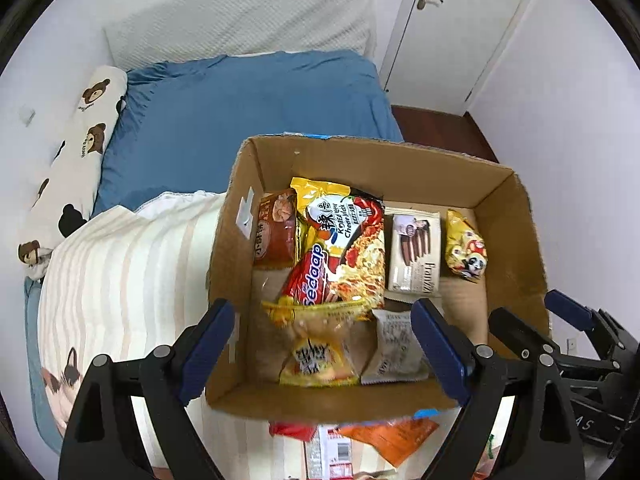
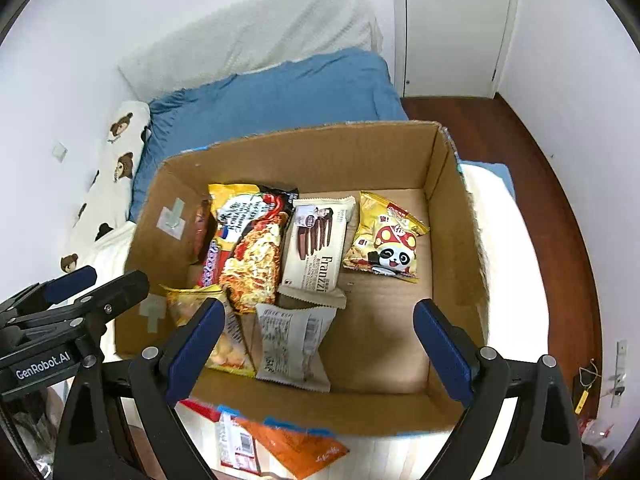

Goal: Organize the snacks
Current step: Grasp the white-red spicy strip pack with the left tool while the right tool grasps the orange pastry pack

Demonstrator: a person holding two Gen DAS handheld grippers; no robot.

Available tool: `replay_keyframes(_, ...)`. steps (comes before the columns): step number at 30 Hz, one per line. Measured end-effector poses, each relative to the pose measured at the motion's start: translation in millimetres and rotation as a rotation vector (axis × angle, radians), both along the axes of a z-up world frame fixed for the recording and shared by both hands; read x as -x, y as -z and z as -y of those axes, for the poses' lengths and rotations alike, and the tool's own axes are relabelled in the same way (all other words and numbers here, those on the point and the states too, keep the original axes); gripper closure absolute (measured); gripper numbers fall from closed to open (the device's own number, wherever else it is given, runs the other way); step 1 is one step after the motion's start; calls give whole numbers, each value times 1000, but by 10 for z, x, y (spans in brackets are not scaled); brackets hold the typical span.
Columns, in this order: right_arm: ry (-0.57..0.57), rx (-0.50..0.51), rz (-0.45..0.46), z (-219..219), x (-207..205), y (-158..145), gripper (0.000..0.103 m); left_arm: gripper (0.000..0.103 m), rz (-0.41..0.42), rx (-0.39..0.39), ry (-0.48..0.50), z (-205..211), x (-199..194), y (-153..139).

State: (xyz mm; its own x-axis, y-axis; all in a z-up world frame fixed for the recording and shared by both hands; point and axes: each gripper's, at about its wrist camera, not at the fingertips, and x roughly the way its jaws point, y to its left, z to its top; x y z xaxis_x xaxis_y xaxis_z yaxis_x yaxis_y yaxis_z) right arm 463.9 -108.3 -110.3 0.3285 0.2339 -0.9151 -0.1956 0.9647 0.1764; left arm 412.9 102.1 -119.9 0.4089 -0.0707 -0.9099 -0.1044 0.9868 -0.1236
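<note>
An open cardboard box (image 1: 360, 148) (image 2: 300, 148) sits on the bed and holds several snack packets. Among them are a red and yellow noodle packet (image 1: 348, 248) (image 2: 248, 248), a white Franzzi packet (image 1: 414, 252) (image 2: 316, 248) and a yellow panda snack (image 1: 466, 248) (image 2: 384, 240). A brown packet (image 1: 276, 232) leans on the left wall. A yellow packet (image 1: 316, 360) and a white packet (image 1: 396, 344) (image 2: 292, 344) lie at the near wall. My left gripper (image 1: 324, 344) hangs open above the box's near left part. My right gripper (image 2: 320, 344) hangs open above its near right part. Neither holds anything.
An orange packet (image 1: 396, 436) (image 2: 296, 444) and a red and white packet (image 1: 328, 452) (image 2: 236, 440) lie on the striped blanket (image 1: 120, 272) in front of the box. Behind are a blue sheet (image 1: 240, 112), a bear-print pillow (image 1: 80, 128), a white door (image 1: 460, 20) and wooden floor (image 2: 520, 160).
</note>
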Motion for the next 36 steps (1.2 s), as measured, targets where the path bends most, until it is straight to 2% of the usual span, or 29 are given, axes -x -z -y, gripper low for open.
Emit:
replay_keyframes(6, -4, -43, 35, 134, 403, -231, 6, 13, 62, -17, -21, 47, 455, -179)
replay_keyframes(10, 4, -54, -5, 343, 766, -155, 6, 13, 47, -19, -27, 118, 885, -62)
replay_keyframes(13, 11, -42, -70, 544, 1048, 96, 6, 13, 1, -32, -23, 186, 1180, 155)
replay_keyframes(18, -46, -93, -171, 599, 1199, 644, 6, 13, -141, -37, -47, 221, 1498, 776)
replay_keyframes(23, -195, -38, -174, 204, 1084, 1046, 6, 13, -247, -20, -95, 166, 1632, 1250)
replay_keyframes(28, -341, 85, -154, -328, 1011, 1393, 6, 13, -272, -44, -118, 108, 1721, 1417)
replay_keyframes(30, -330, 103, -173, -376, 1023, 1510, 8, 13, -274, -44, -124, 99, 1731, 1441)
replay_keyframes(32, -272, 166, -167, -316, 1059, 1546, 27, 13, -273, -51, -127, 101, 1719, 1459)
replay_keyframes(36, -84, 159, -222, 26, 1099, 1497, 28, 13, -288, -23, -123, 150, 1597, 1573)
